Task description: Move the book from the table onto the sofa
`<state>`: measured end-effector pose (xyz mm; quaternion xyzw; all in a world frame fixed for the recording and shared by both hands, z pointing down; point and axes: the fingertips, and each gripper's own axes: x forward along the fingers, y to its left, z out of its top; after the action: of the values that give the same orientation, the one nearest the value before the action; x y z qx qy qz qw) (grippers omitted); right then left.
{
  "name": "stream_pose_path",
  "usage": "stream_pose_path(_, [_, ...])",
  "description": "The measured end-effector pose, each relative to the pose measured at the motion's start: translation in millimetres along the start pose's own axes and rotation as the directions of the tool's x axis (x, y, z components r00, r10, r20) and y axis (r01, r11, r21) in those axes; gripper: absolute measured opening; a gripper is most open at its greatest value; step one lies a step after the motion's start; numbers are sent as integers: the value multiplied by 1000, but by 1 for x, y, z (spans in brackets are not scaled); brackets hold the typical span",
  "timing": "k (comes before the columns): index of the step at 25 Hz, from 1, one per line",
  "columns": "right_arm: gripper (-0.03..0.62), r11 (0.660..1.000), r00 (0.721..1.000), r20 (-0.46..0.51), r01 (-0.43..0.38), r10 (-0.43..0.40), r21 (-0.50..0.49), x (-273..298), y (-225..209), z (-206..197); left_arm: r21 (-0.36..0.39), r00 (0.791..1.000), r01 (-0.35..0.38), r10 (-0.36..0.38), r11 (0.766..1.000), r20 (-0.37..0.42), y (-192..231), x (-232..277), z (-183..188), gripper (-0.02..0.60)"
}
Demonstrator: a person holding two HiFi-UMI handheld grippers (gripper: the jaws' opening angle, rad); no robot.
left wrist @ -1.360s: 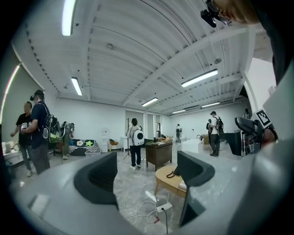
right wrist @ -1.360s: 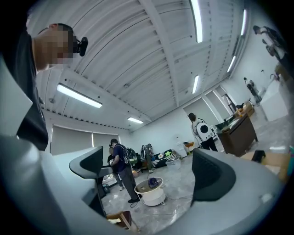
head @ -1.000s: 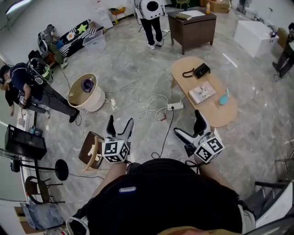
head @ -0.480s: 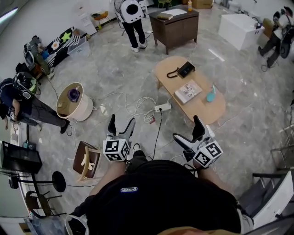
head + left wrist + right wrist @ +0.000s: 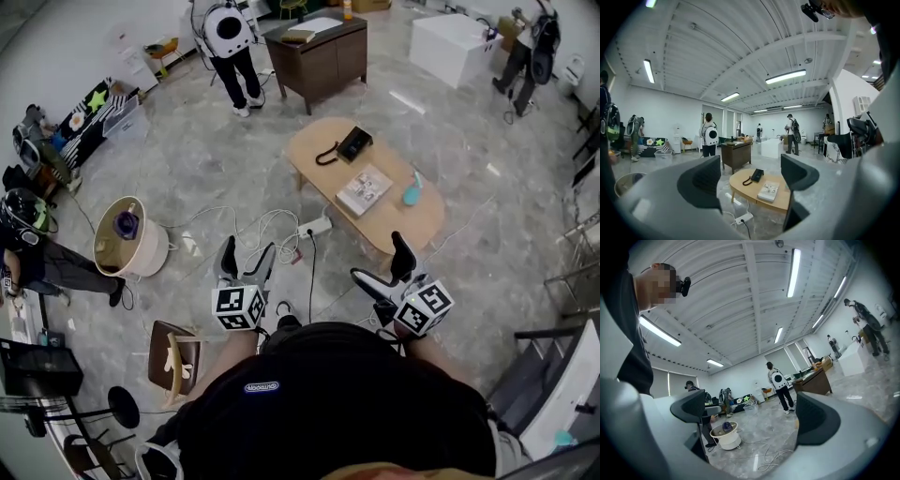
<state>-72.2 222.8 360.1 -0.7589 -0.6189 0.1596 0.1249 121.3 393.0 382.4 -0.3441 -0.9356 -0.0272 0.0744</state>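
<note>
A light-covered book (image 5: 364, 190) lies flat on the oval wooden coffee table (image 5: 427, 225), also seen as the book (image 5: 768, 191) between the jaws in the left gripper view. My left gripper (image 5: 242, 259) is open and empty, held near my body, well short of the table. My right gripper (image 5: 383, 266) is open and empty too, just short of the table's near edge. No sofa shows in any view.
On the table sit a black phone with cord (image 5: 352, 143) and a teal object (image 5: 412, 192). A power strip and white cables (image 5: 314, 226) lie on the floor before the table. A round tub (image 5: 128, 239), a dark desk (image 5: 312, 58) and a wooden chair (image 5: 174, 356) stand around; several people are in the room.
The view has swung so the table, tub and desk slid left and up in the head view. Both grippers stay open in about the same place before me.
</note>
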Motion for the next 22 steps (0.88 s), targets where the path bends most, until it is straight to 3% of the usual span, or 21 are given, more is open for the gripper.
stream_pose_path(6, [611,999,999,-34,29,-30,-13,51,-3,-12,-13,1000,29,-29,999,11,39,23,3,396])
stream_pose_path(12, [609,997,994,-87,73,-71,19,111,-10,-50,-46,998,49,-50,998,-26,95,27,-25,396])
stream_pose_path(16, [609,996,988,-139,74,-68,39,164,-13,-67,-108,997,66,-70,992,-32,131,38,-39,396])
stream_pose_path(22, [609,998,982,-179,62,-60,10,235,3,-79,-117,994,91,-97,989,-45,184,61,-45,394])
